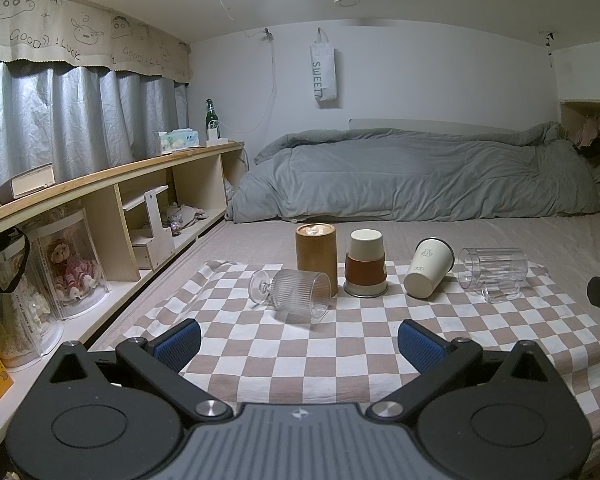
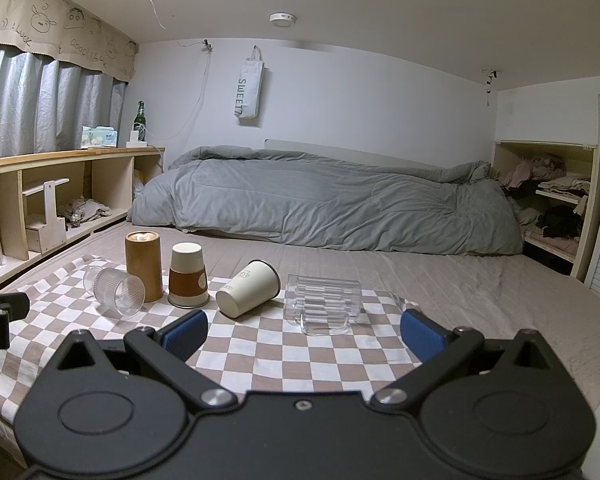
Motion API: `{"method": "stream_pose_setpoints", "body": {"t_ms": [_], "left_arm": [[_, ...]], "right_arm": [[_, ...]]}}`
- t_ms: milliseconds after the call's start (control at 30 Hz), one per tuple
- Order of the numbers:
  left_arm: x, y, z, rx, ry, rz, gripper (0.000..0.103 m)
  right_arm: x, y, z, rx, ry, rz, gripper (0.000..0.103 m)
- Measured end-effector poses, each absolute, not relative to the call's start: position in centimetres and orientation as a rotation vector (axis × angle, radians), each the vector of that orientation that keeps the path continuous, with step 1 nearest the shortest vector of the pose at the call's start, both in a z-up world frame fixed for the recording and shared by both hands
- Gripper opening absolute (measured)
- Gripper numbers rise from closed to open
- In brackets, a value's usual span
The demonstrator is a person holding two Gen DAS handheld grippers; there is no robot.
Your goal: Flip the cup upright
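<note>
Left to right on the cloth [image 1: 380, 332]: goblet [image 1: 296, 294] on its side, tube [image 1: 316, 254], inverted sleeved cup [image 1: 366, 264], tipped white cup [image 1: 426, 274], toppled mug [image 1: 492, 274]. Both grippers' [image 1: 300, 344] [image 2: 304, 334] fingers stand apart, empty. Glass may roll away; soft bedding could topple righted cups.

This is a bedroom in a home. A crumpled grey duvet [image 1: 412, 176] lies across the middle of the frame at the far end of a bed [image 2: 460, 280], under a low white ceiling. Along the left side, grey curtains [image 1: 60, 120] hang beneath a cartoon-printed valance [image 1: 80, 36]. Below them runs a wooden shelf unit [image 1: 112, 176] bearing a tissue box [image 1: 179, 139], a green bottle [image 1: 211, 119] and a book [image 1: 28, 184], with dolls in clear cases [image 1: 70, 264] at lower left. A tote bag [image 2: 249, 88] hangs on the back wall. At the right of the right wrist view, an open cubby holds folded clothes [image 2: 556, 188].
</note>
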State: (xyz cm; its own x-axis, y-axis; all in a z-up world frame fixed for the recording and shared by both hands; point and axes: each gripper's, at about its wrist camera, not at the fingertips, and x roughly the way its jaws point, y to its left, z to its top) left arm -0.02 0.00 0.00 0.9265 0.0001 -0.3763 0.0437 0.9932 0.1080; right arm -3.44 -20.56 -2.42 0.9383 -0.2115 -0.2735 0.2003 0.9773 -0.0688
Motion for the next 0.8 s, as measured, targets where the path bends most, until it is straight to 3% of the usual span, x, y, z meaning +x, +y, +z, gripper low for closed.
{"method": "stream_pose_setpoints", "body": {"t_ms": [800], "left_arm": [[-0.01, -0.02, 0.07, 0.106, 0.386, -0.023, 0.103]], "right_arm": [[-3.63, -20.40, -2.37, -0.040, 0.281, -0.211, 0.103]]}}
